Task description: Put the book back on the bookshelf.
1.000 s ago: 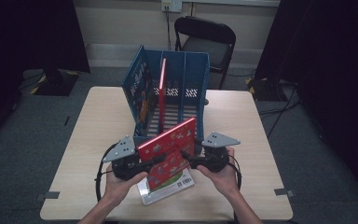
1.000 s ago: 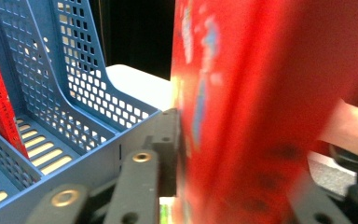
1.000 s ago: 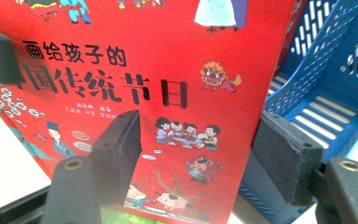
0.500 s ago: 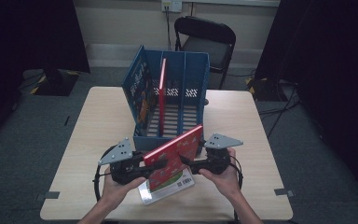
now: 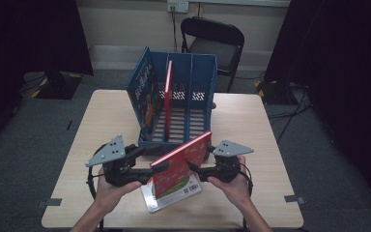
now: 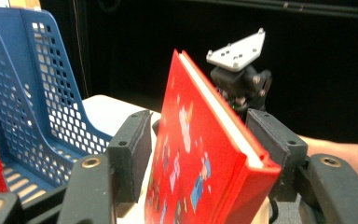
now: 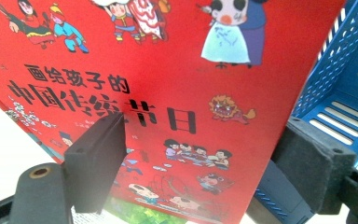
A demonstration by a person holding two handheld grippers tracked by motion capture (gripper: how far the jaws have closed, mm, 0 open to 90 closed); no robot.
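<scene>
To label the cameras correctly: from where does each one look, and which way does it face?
High view: above the person's side, facing forward and down at table, blue rack, red book; left hand, right hand, left gripper, right gripper show.
Left gripper view: rides the left gripper, looks along its just-opened jaws flanking the book, toward the right gripper.
Right gripper view: rides the right gripper, faces the book cover its jaws, just widened, grip.
Shared: book, rack.

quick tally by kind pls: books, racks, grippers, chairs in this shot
Books: 3 (red book held up, red book standing in the rack, book lying flat on the table)
Blue file rack: 1
Grippers: 2 (left gripper, right gripper)
Black folding chair: 1
Total: 7
</scene>
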